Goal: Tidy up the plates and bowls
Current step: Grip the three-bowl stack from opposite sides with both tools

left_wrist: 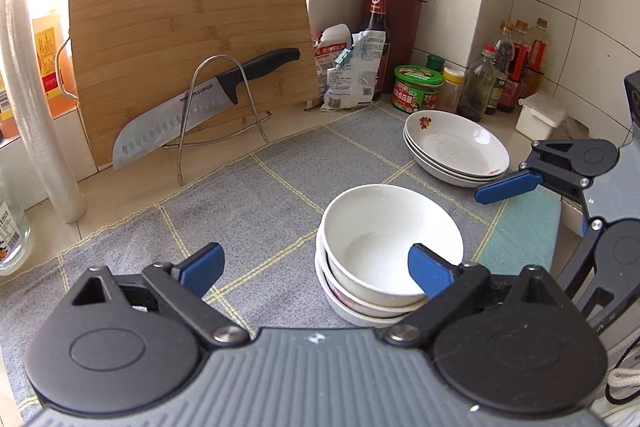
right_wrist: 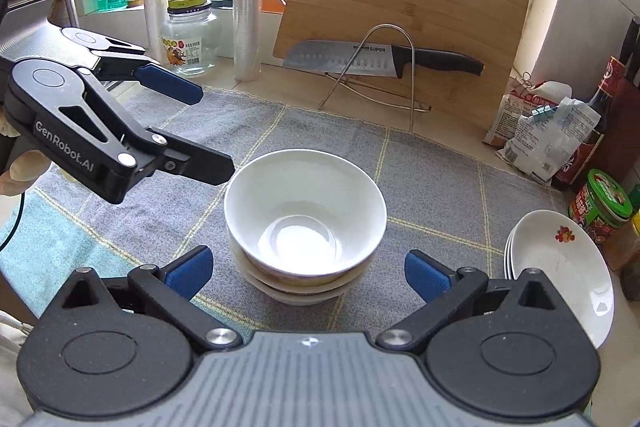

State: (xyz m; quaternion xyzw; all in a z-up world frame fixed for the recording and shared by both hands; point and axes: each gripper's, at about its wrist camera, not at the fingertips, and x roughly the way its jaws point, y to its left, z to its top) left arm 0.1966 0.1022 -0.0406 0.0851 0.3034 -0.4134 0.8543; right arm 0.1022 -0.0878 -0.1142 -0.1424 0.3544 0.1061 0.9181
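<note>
Toward the counter's left edge, the left gripper (right_wrist: 208, 131) hangs over the grey checked cloth (right_wrist: 432, 163) with its jaws spread wide and nothing between them, just left of the stack of white bowls (right_wrist: 306, 215). That stack sits at the cloth's middle, nested upright, and the right gripper (right_wrist: 308, 271) faces it with jaws wide, one blue pad (right_wrist: 188, 271) either side, neither touching. Farther right, near the cloth's right edge beside the jars, lies the stack of white plates (right_wrist: 560, 267).

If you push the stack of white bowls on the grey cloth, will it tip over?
Probably it slides little: the stack of white bowls sits on the soft grey cloth. The top bowl sits slightly askew, so it may wobble. The bowls look glazed, likely slippery and breakable.
</note>
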